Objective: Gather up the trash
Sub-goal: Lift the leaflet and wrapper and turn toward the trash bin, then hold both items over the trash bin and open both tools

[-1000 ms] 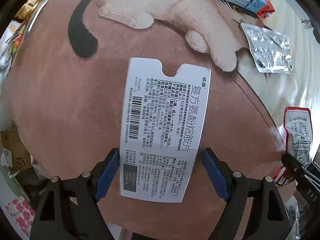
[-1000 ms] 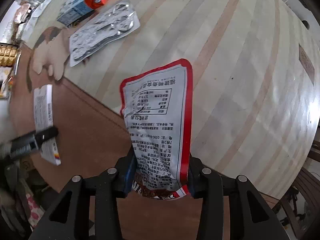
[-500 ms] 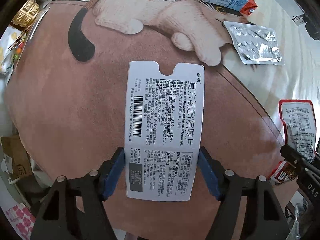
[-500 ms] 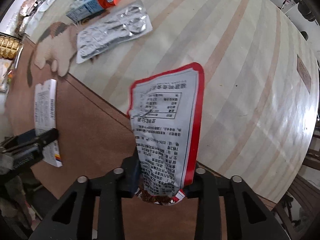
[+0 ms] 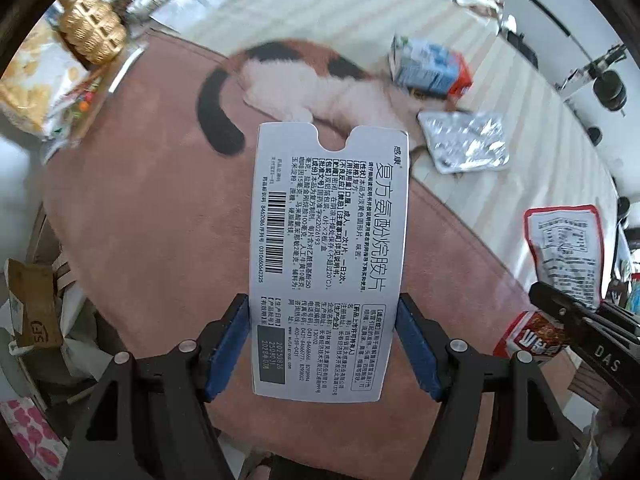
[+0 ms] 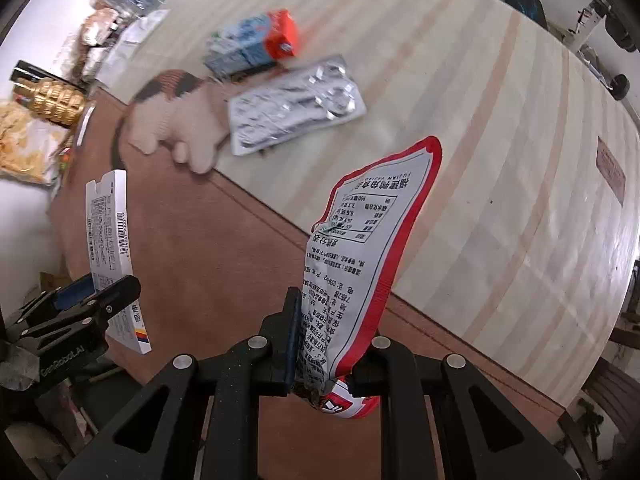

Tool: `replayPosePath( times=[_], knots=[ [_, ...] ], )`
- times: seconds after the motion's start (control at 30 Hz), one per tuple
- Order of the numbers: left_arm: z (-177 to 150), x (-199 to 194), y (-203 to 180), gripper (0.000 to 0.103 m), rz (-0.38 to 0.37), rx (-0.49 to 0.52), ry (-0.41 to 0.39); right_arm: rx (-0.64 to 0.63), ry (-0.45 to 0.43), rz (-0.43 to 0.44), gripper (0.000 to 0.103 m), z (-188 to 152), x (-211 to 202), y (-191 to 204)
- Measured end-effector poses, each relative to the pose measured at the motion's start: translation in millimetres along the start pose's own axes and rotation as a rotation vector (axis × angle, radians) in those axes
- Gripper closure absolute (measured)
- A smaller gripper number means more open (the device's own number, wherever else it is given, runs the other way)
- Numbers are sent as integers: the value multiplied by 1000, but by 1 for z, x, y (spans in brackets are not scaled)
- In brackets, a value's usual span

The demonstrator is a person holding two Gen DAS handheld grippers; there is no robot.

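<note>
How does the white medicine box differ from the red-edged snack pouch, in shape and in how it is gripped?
The white medicine box is flat, stiff and straight; the red-edged snack pouch is soft, creased and bent. The box is white all over with a barcode; the pouch has a red border. The left gripper holds the box across its wide face; the right gripper squeezes the pouch narrow. Both are held clear of the table.

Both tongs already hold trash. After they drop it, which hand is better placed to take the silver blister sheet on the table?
Likely the right. The silver blister sheet lies right of the left tongs, on the side of the right tongs.
</note>
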State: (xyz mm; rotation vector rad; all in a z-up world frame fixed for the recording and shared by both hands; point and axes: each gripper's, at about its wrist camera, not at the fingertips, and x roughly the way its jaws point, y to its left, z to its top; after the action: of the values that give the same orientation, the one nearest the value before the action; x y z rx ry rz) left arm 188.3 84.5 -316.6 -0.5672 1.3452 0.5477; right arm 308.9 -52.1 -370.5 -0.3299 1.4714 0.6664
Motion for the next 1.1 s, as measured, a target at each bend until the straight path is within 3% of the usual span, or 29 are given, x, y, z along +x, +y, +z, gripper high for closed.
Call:
replayPosePath(
  times=[0.27, 0.4, 0.6, 0.83, 1.0, 1.1],
  knots=[
    [-57, -67, 36, 33, -41, -46, -135, -72, -91, 43, 84, -44, -65, 36],
    [-86, -79, 56, 33, -66, -82, -176, -115, -123, 64, 84, -92, -89, 71],
    [-171, -88, 114, 33, -129, -192, -173, -188, -105, 95, 85, -177, -88, 128],
    [-252, -21, 187, 33, -167, -357, -19, -253, 29, 116, 85, -263, -22, 172],
    [-280, 78, 234, 33, -203, -489, 94, -314, 145, 95, 85, -299, 65, 192],
    [-287, 146, 252, 33, -222, -527, 145, -352, 195, 65, 84, -310, 143, 198]
  ],
)
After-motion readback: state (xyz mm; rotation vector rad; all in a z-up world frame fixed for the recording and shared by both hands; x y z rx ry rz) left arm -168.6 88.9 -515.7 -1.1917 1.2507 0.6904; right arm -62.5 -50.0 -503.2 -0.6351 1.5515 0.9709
